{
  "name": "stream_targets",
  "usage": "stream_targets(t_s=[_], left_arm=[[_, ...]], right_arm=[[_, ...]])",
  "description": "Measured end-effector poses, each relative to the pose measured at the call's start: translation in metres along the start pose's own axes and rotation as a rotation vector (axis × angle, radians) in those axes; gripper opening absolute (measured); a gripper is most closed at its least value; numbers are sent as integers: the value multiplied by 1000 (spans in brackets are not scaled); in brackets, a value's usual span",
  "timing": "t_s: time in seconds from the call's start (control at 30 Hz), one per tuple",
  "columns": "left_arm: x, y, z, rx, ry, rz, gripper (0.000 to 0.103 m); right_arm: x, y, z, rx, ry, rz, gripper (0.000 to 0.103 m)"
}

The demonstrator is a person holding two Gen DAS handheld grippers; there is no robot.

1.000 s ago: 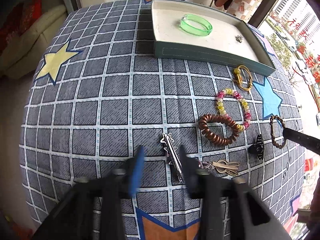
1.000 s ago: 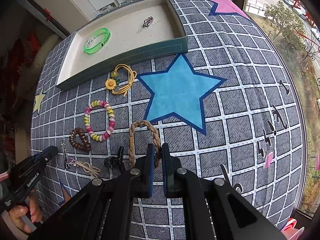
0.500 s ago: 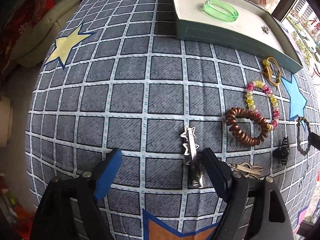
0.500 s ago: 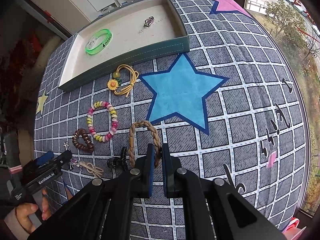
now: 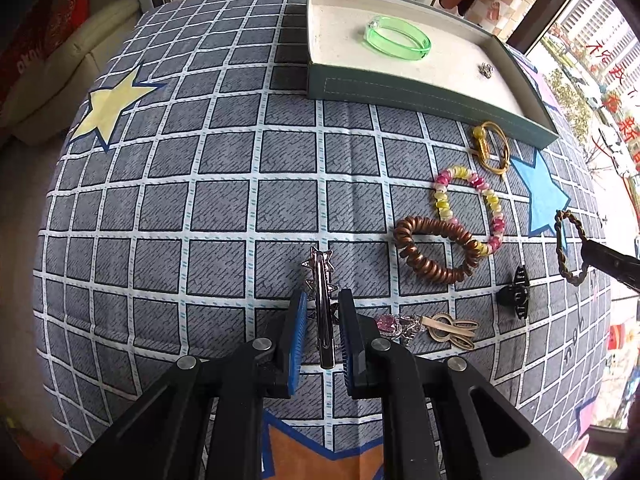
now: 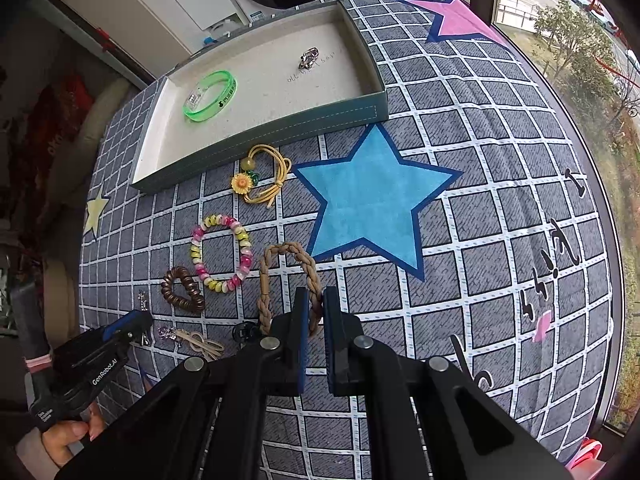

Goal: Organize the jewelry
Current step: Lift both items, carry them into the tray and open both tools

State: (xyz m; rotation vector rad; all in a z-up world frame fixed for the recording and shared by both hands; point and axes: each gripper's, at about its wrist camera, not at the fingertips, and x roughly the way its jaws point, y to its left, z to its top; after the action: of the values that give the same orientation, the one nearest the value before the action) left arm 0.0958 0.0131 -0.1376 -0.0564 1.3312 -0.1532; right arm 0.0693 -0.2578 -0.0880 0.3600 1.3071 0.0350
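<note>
Left wrist view: left claw [image 5: 323, 312] pinches the silver hair clip [image 5: 321, 300] lengthwise on the near desk [image 5: 224, 200], apparently for lifting. Right claw [image 6: 316, 312] is pressed onto the braided bracelet [image 6: 286, 280]. Far off, the tray [image 5: 420, 92] holds a green bangle [image 5: 398, 38].

The cloth [image 5: 224, 184] is grey with white lines that make squares, and it has a yellow star [image 5: 110, 110], a big blue star [image 6: 372, 200] and a pink star [image 6: 460, 20] on it. The tray [image 5: 420, 94] is dark green outside and creamy white inside. In it lies a bright green bangle [image 5: 398, 38]. One bead bracelet [image 5: 468, 208] is pink, yellow and white. The coil bracelet [image 5: 434, 250] is shiny brown. The braided band [image 6: 288, 284] is tan. The hair clip [image 5: 322, 304] is silver. The small claw clip [image 5: 516, 294] is black. The gripper pads [image 5: 298, 336] are blue.
</note>
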Motion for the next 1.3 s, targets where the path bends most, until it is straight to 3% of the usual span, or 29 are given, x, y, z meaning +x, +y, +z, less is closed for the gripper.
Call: stream_targets(t_s=[0.57,0.97,1.3], left_arm=[[-58,-27,90,69,-193,-101,28],[-21,-40,164,53,-207,-90,28],[28,-46,189,58,-151,-26,28]], right_arm=[[-28,13,74,-12,-100,65,8],[-4,17,151,-52,-114,58,8],[45,32,199,-90,-81,57,8]])
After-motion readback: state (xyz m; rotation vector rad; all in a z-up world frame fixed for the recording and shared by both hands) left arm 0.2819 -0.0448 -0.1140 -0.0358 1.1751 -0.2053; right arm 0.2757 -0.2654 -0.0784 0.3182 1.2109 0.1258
